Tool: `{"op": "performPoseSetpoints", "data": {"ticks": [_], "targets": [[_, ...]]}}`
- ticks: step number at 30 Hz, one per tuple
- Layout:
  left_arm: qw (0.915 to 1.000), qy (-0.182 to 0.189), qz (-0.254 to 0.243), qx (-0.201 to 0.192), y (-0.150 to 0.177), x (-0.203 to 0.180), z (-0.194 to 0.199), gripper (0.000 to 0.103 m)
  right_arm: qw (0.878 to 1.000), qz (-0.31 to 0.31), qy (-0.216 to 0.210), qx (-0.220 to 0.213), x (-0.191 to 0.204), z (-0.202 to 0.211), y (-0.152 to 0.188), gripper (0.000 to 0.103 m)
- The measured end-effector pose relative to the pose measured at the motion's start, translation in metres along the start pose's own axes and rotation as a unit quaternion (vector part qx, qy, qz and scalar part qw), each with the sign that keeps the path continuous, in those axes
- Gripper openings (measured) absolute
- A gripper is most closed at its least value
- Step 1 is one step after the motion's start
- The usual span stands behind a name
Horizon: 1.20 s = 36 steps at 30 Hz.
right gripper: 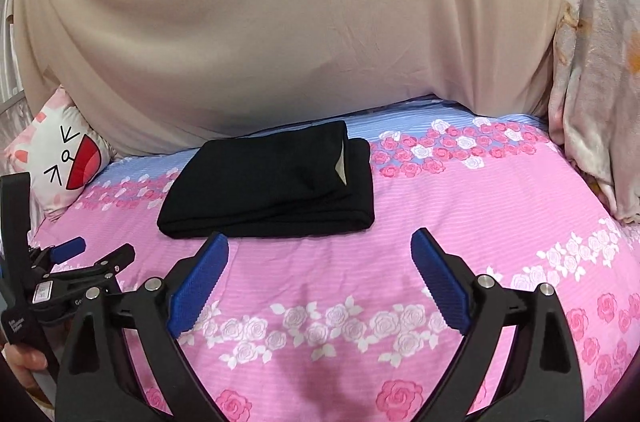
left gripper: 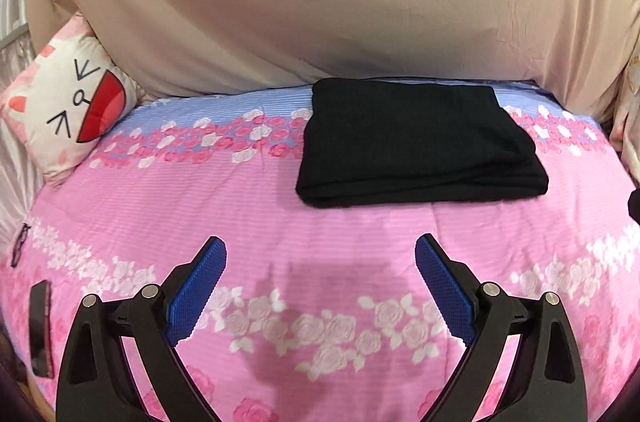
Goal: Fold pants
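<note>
The black pants point(left gripper: 420, 142) lie as a compact folded rectangle on the bed, resting on the pink and blue floral bedsheet point(left gripper: 280, 214) near the beige draped cloth point(left gripper: 320, 2) at the far edge. The layers are stacked with a rounded fold along the near edge, so the folding appears finished or nearly so.

The left hand-held gripper point(left gripper: 320, 250) hovers above the bedsheet short of the pants, jaws spread wide with nothing between them. The right hand-held gripper point(right gripper: 320, 246) is likewise released and empty, its left fingertip close to the near edge of the pants; contact cannot be determined. Both being apart from the garment suggests it has been set down to rest.

The right wrist view alone shows a pale triangular patch, perhaps a lining or label, at the pants' right side, a floral blanket point(right gripper: 596, 62) at right, and the left hand-held gripper from outside. The left wrist view alone shows a dark phone-like object point(left gripper: 41, 326) at the bed's left edge. A cat-face cushion point(left gripper: 68, 102) appears in both.
</note>
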<state>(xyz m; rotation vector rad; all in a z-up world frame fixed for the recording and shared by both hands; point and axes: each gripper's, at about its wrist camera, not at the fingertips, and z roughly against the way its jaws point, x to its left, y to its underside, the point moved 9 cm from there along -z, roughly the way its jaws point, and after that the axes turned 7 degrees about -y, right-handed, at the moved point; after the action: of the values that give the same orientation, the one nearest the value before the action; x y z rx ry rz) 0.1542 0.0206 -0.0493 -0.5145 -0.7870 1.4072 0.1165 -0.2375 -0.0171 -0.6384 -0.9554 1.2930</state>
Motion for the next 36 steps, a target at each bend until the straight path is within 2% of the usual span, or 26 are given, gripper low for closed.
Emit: {"op": "performPoseSetpoints", "data": {"ticks": [15, 18, 36], "targets": [[0.9999, 0.002, -0.011, 0.002, 0.024, 0.008, 0.019, 0.094, 1.0, -0.001, 0.015, 0.007, 0.016, 0.011, 0.018, 0.093], [0.9999, 0.004, -0.011, 0.001, 0.026, 0.009, 0.02, 0.094, 1.0, 0.01, 0.024, 0.009, 0.021, 0.009, 0.021, 0.097], [0.9999, 0.007, -0.014, 0.005, 0.028, 0.01, 0.019, 0.094, 0.999, 0.019, 0.026, 0.019, 0.026, 0.002, 0.027, 0.097]]}}
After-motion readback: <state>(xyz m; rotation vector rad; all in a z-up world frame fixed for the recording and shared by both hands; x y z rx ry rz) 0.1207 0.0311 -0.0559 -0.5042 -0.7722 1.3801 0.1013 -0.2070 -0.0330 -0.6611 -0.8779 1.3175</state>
